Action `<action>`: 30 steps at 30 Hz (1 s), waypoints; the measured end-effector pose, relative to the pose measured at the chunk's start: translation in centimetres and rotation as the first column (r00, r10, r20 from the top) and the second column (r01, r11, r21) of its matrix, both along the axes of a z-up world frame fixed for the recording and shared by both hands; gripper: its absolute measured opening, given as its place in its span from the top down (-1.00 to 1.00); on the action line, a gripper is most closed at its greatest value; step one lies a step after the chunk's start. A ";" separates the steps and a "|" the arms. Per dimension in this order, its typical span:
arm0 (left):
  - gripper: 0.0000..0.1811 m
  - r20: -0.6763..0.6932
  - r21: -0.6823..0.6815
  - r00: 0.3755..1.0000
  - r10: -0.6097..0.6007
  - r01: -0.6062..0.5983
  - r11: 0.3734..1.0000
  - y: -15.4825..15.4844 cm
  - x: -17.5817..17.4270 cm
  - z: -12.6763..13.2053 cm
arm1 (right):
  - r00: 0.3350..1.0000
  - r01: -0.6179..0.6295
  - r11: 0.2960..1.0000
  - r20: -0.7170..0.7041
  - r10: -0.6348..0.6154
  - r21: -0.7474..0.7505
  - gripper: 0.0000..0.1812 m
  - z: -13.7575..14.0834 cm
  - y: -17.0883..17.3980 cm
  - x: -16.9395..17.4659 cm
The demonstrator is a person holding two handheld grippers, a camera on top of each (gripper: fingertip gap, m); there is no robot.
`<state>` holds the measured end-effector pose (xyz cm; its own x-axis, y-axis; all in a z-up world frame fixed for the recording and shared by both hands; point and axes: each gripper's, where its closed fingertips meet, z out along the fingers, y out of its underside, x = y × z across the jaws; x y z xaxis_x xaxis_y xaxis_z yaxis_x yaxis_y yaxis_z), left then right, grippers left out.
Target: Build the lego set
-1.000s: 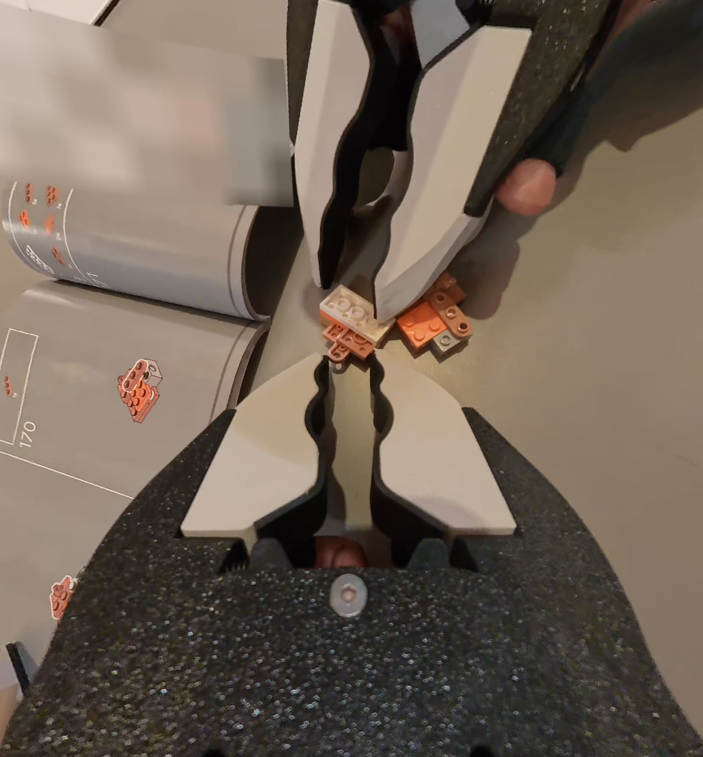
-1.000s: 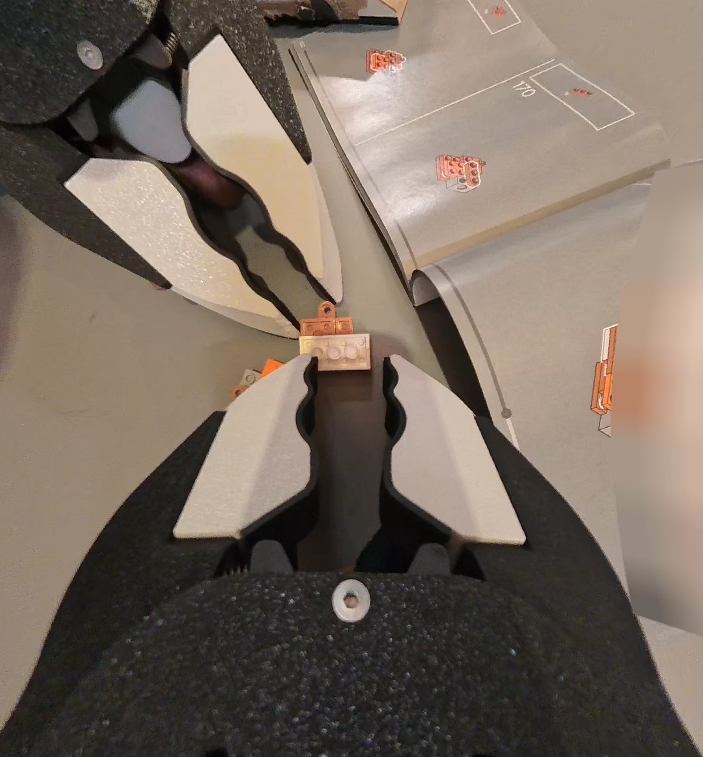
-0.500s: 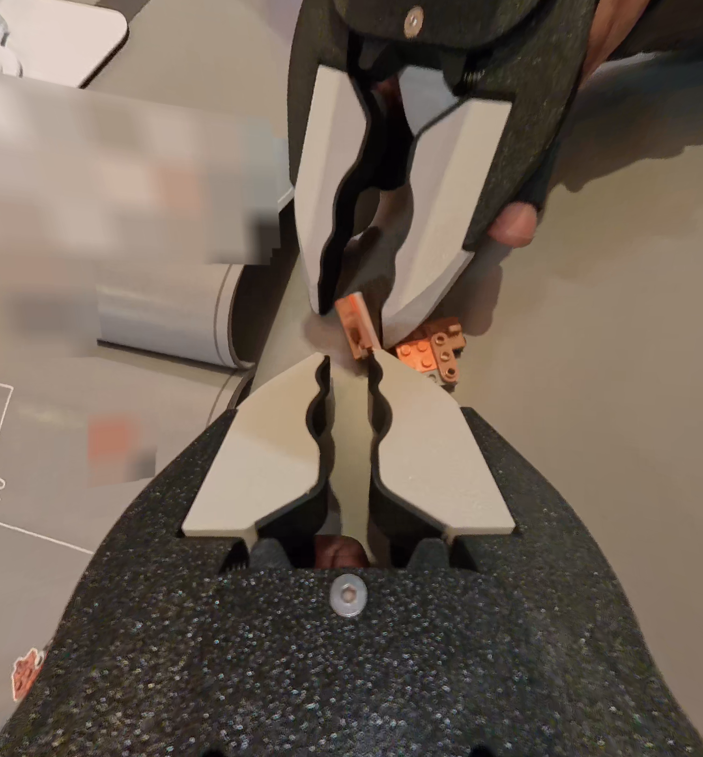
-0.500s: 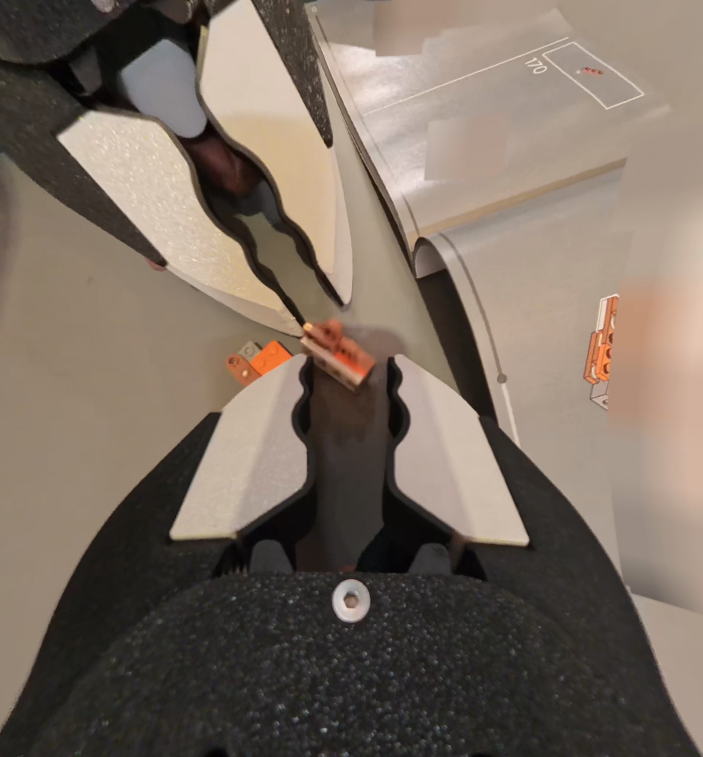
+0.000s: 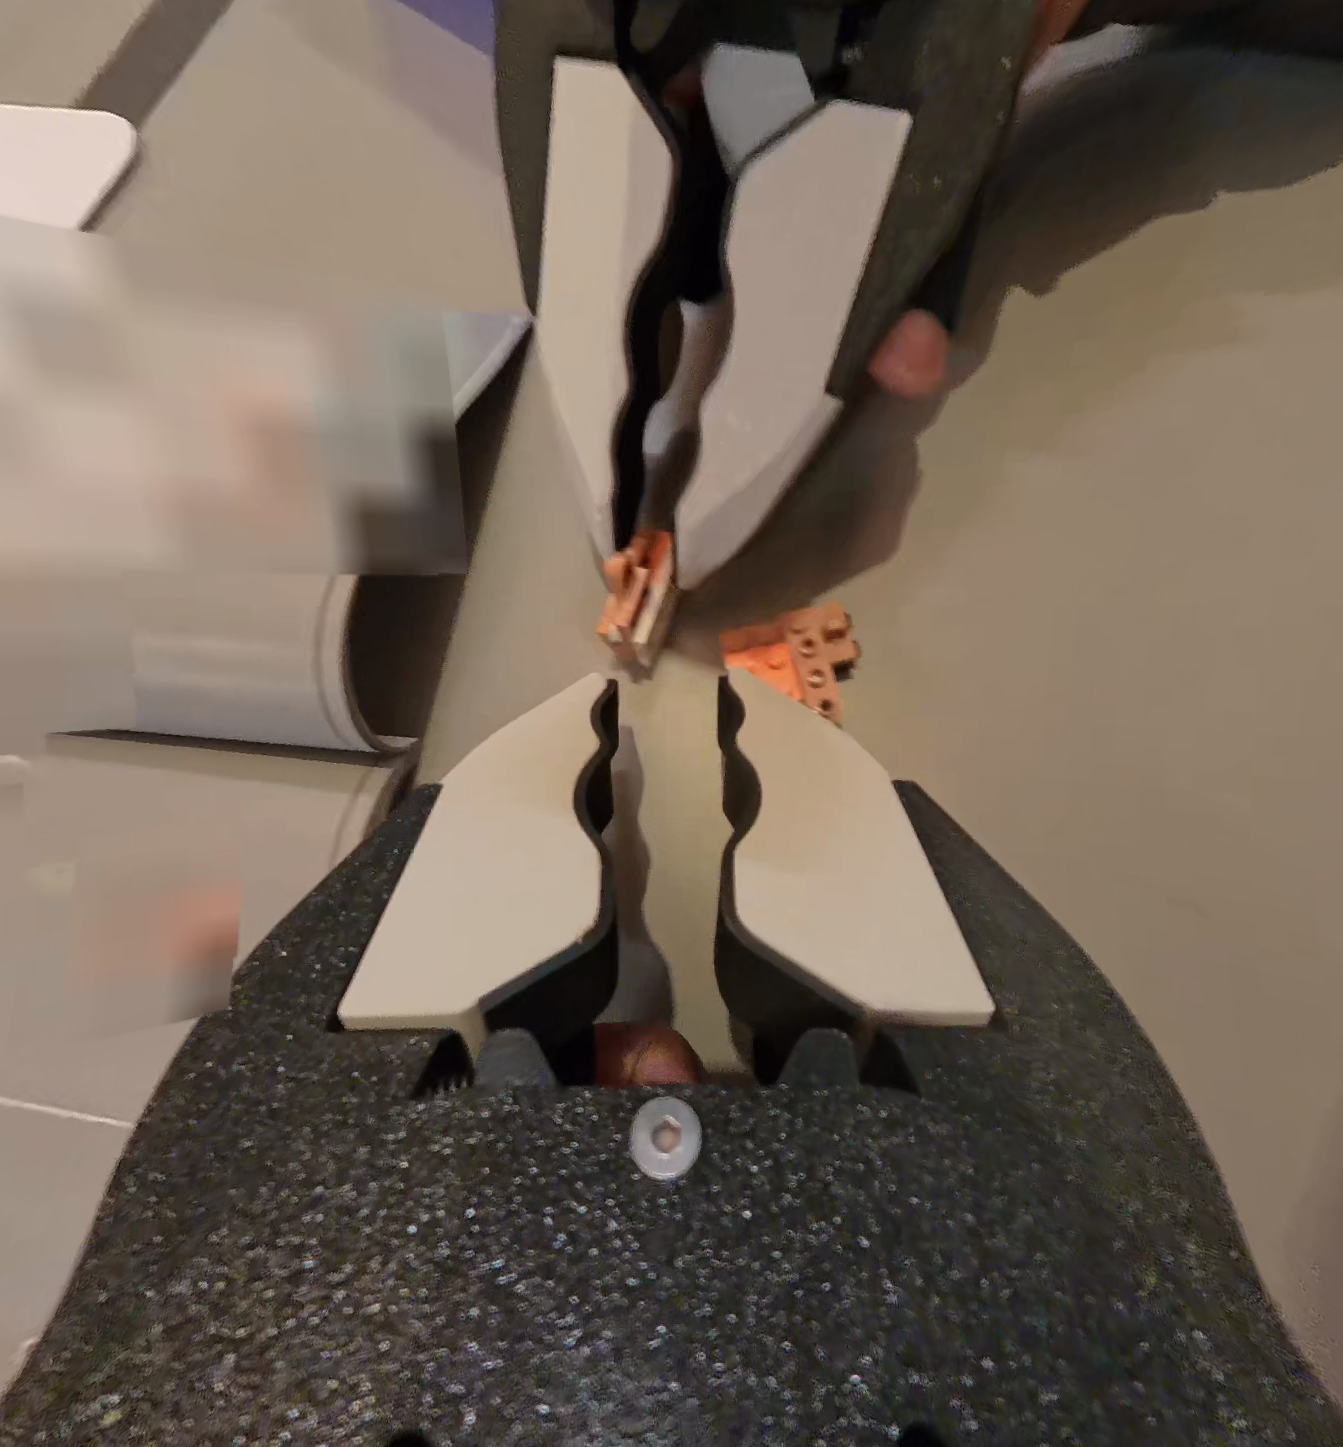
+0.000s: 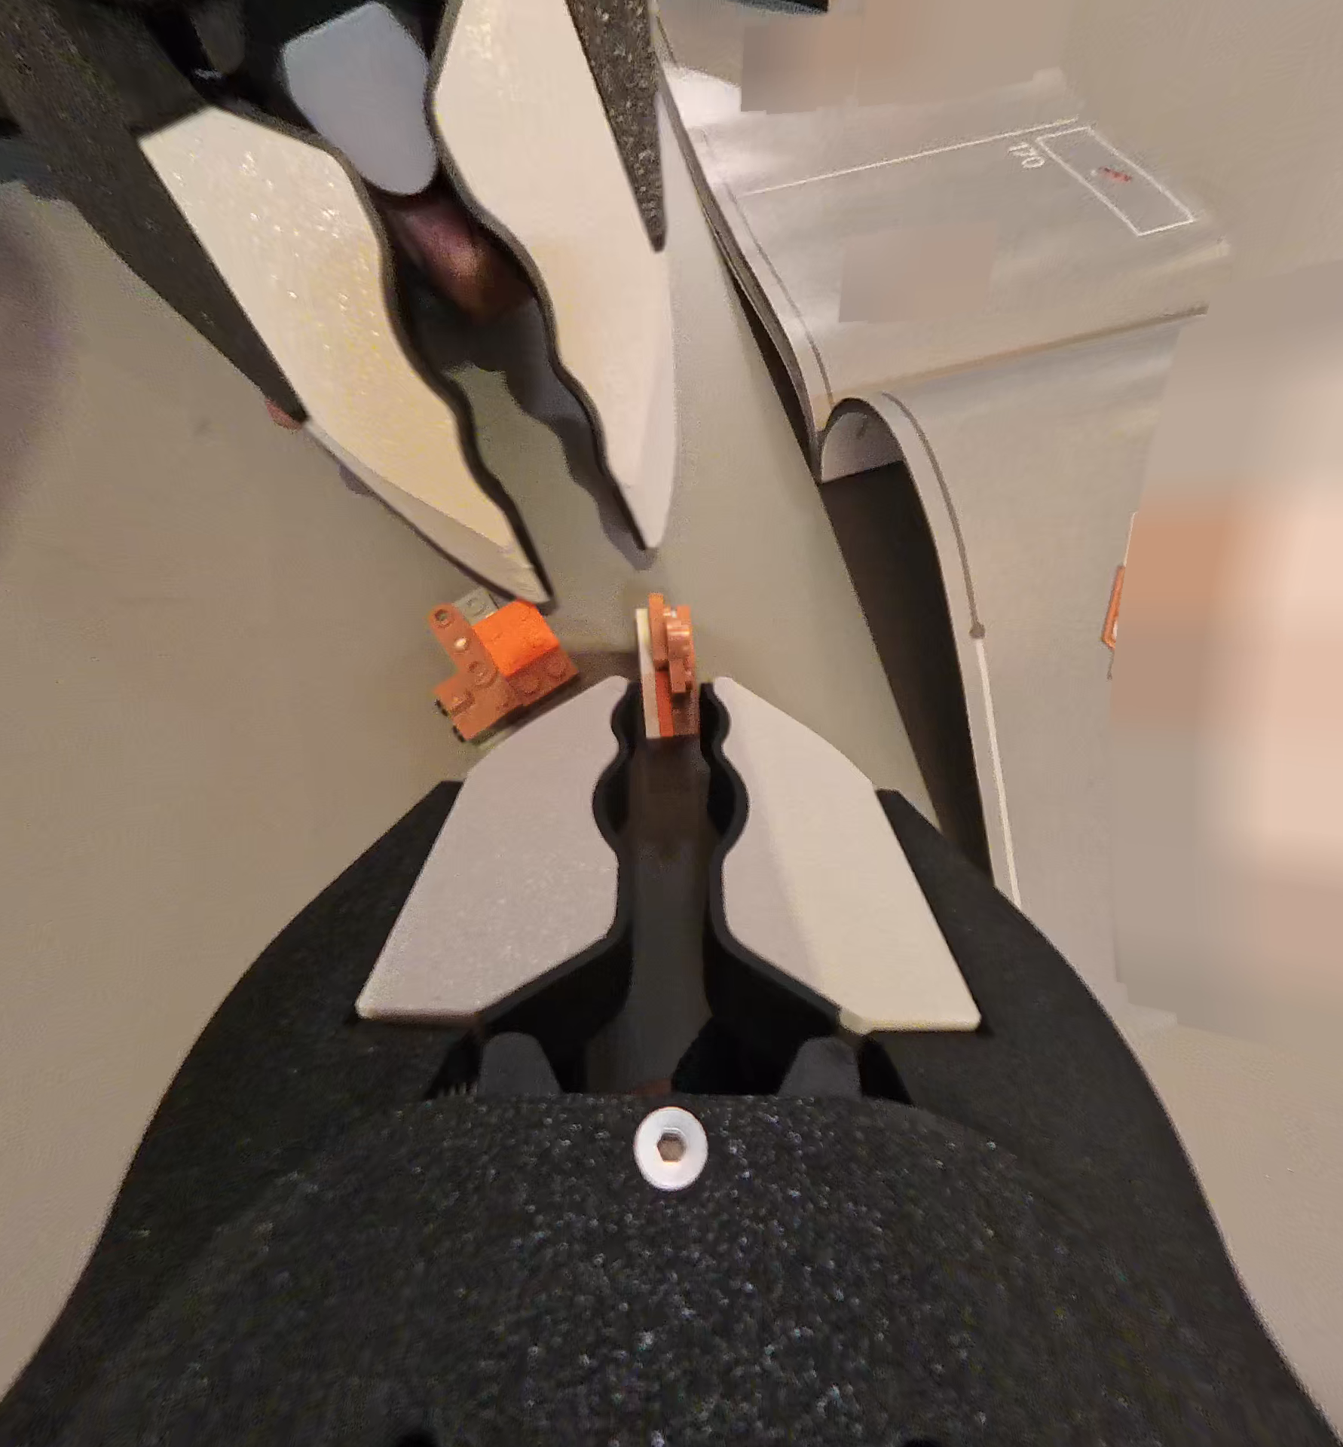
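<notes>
My right gripper (image 6: 668, 689) is shut on a small brown-and-white plate stack (image 6: 667, 665), held on edge just above the table; the stack also shows in the left wrist view (image 5: 637, 607) at the right gripper's tips (image 5: 641, 548). My left gripper (image 5: 667, 681) is open and empty, facing the stack from a short way off, and shows from above in the right wrist view (image 6: 586, 564). An orange-and-brown lego assembly (image 6: 504, 665) lies on the table beside the stack; it also shows in the left wrist view (image 5: 801, 658).
The open grey instruction booklet (image 6: 927, 352) lies right of the grippers in the right wrist view and left of them in the left wrist view (image 5: 245, 665). A white rounded tray corner (image 5: 26, 164) is at the far left. The beige table (image 5: 1122, 705) runs on beyond. The tips of both grippers are at nearly the same place.
The right gripper has closed on the brown-and-white stack, lifted it off the table and turned it from flat onto its edge. The left gripper stays open, a little farther from the orange assembly.
</notes>
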<state>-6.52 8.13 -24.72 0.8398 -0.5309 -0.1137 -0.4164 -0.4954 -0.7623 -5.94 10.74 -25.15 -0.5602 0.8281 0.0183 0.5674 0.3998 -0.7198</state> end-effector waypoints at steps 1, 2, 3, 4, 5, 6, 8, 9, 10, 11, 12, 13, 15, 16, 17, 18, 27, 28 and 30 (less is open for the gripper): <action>0.71 0.019 -0.027 1.000 -0.021 0.022 0.999 -0.5 0.4 -0.2 | 1.000 0.009 1.000 -0.008 -0.008 0.006 0.84 0.1 0.1 0.2; 0.67 0.037 -0.056 0.999 -0.037 0.039 0.998 -0.9 0.8 -0.4 | 1.000 0.017 1.000 -0.013 -0.017 0.011 0.85 0.2 0.2 0.4; 0.63 0.049 -0.072 0.998 -0.038 0.042 0.997 -1.1 1.1 -0.5 | 1.000 0.024 1.000 -0.017 -0.023 0.014 0.85 0.2 0.2 0.7; 0.61 0.059 -0.082 0.998 -0.025 0.029 0.996 -1.2 1.2 -0.5 | 0.999 0.028 0.999 -0.021 -0.028 0.018 0.85 0.2 0.1 0.9; 0.58 0.069 -0.092 0.998 -0.005 0.011 0.996 -1.1 1.3 -0.6 | 0.999 0.032 0.999 -0.026 -0.031 0.023 0.85 0.1 0.1 1.1; 0.55 0.073 -0.102 0.997 0.011 -0.003 0.995 -1.1 1.4 -0.6 | 0.999 0.034 0.999 -0.030 -0.033 0.028 0.85 0.0 0.0 1.2; 0.50 0.068 -0.114 0.997 0.038 -0.030 0.993 -1.2 1.7 -0.6 | 0.999 0.035 0.999 -0.032 -0.034 0.034 0.85 -0.1 -0.2 1.5; 0.49 0.055 -0.118 0.997 0.048 -0.042 0.992 -1.2 1.9 -0.6 | 0.999 0.036 0.999 -0.030 -0.035 0.034 0.84 -0.1 -0.3 1.5; 0.47 0.044 -0.120 0.998 0.054 -0.049 0.992 -1.3 2.0 -0.5 | 0.999 0.037 0.999 -0.030 -0.036 0.031 0.84 -0.1 -0.3 1.6; 0.46 0.041 -0.118 0.997 0.063 -0.058 0.991 -1.4 2.1 -0.4 | 0.999 0.036 0.999 -0.029 -0.035 0.028 0.84 -0.1 -0.4 1.6; 0.46 0.052 -0.117 0.996 0.076 -0.069 0.991 -1.4 2.3 -0.2 | 0.999 0.035 0.999 -0.028 -0.034 0.025 0.83 -0.1 -0.5 1.7; 0.46 0.064 -0.125 0.994 0.094 -0.085 0.988 -1.5 2.5 0.0 | 0.999 0.034 0.999 -0.029 -0.034 0.022 0.83 0.0 -0.5 1.7; 0.45 0.049 -0.119 0.991 0.122 -0.115 0.986 -1.7 2.7 0.2 | 0.999 0.032 0.999 -0.033 -0.031 0.017 0.83 0.1 -0.6 1.8; 0.44 0.039 -0.111 0.989 0.145 -0.140 0.984 -1.7 2.7 0.3 | 0.999 0.028 0.999 -0.035 -0.028 0.015 0.83 0.1 -0.7 1.9; 0.44 0.036 -0.106 0.985 0.168 -0.163 0.981 -1.8 2.8 0.4 | 0.999 0.023 1.000 -0.038 -0.022 0.014 0.83 0.1 -0.8 2.0; 0.43 0.045 -0.102 0.981 0.189 -0.184 0.978 -1.9 3.1 0.4 | 0.999 0.014 1.000 -0.040 -0.014 0.013 0.83 0.1 -0.9 2.1; 0.42 0.047 -0.067 0.916 0.397 -0.394 0.917 -1.6 4.0 -0.8 | 0.997 -0.054 0.998 -0.050 0.056 0.043 0.79 0.2 -0.6 2.6; 0.42 0.035 -0.066 0.911 0.412 -0.409 0.910 -1.5 4.0 -0.9 | 0.997 -0.050 0.998 -0.055 0.053 0.044 0.79 0.4 -0.5 2.6; 0.42 0.003 -0.054 0.895 0.446 -0.446 0.894 -1.4 3.9 -1.0 | 0.997 -0.042 0.998 -0.064 0.045 0.044 0.79 0.6 -0.2 2.7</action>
<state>-2.62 6.75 -25.74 0.9910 -0.1049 -0.0828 -0.1318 -0.6643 -0.7358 -3.26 10.54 -24.57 -0.5922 0.8007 0.0904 0.5012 0.4539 -0.7368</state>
